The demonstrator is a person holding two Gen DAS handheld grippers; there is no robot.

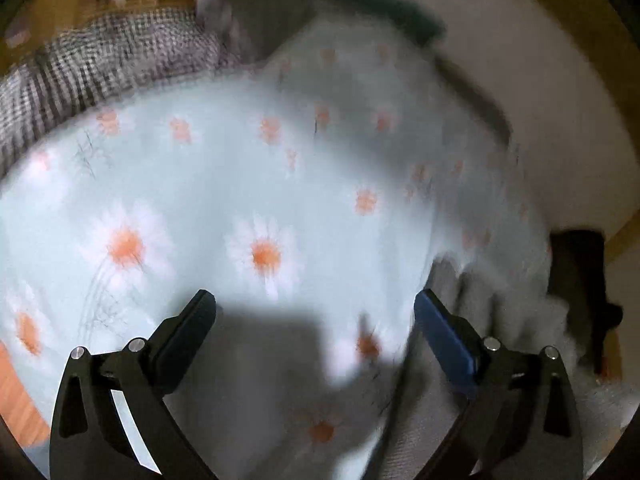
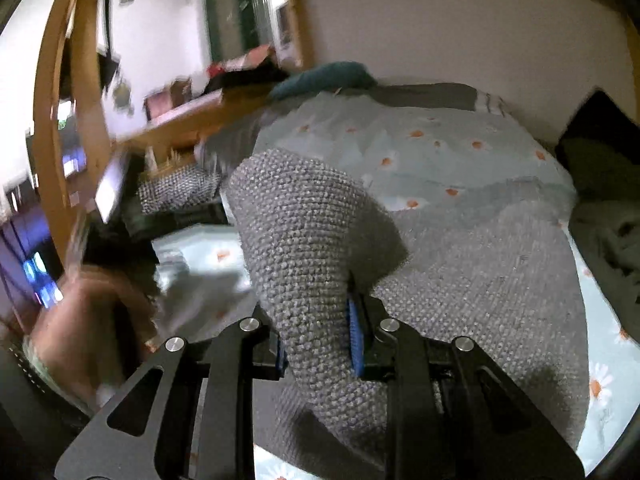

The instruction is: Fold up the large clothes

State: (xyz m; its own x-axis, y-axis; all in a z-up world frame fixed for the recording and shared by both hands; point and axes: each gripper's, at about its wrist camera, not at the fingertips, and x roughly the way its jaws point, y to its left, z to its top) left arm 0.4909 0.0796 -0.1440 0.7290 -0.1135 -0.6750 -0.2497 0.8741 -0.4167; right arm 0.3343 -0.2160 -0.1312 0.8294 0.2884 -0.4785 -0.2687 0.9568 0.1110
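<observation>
Daisy bedspread (image 2: 460, 152) under gripped grey knit (image 2: 304, 240)

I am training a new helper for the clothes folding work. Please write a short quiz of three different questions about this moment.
1. True or false: the right claw is shut on the grey knitted garment.
2. Which pattern is on the light blue bed cover? A) stripes B) daisies C) stars
3. Fill in: the left claw is ____, with nothing between its fingers.

Key
1. True; the knit fabric runs up from between its blue pads.
2. B; white daisies with orange centres.
3. Open; its fingers stand wide apart above the cover.
</observation>
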